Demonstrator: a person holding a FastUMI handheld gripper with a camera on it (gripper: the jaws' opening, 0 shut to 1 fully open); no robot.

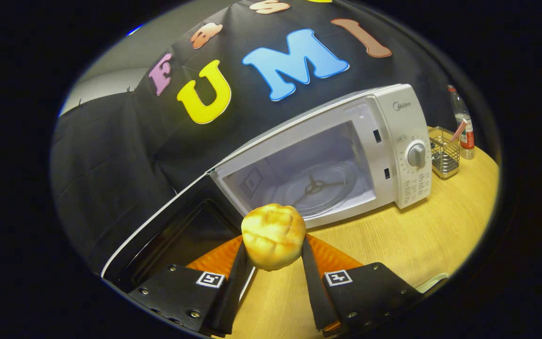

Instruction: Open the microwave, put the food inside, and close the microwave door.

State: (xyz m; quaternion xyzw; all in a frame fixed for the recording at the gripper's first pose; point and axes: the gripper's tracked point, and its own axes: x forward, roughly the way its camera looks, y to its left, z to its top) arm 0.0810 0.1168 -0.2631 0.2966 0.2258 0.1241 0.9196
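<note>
While the microwave door hangs swung wide at the left, the gripper has both fingers pressed against the sides of a golden bread roll, held above the wooden table just before the oven's opening. Beyond it the white microwave shows its lit cavity and glass turntable. Further right stand a wire basket and a bottle.

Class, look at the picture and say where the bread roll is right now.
In the gripper view the bread roll is clamped between the gripper's two fingers, above the wooden table, just before the open microwave.
</note>
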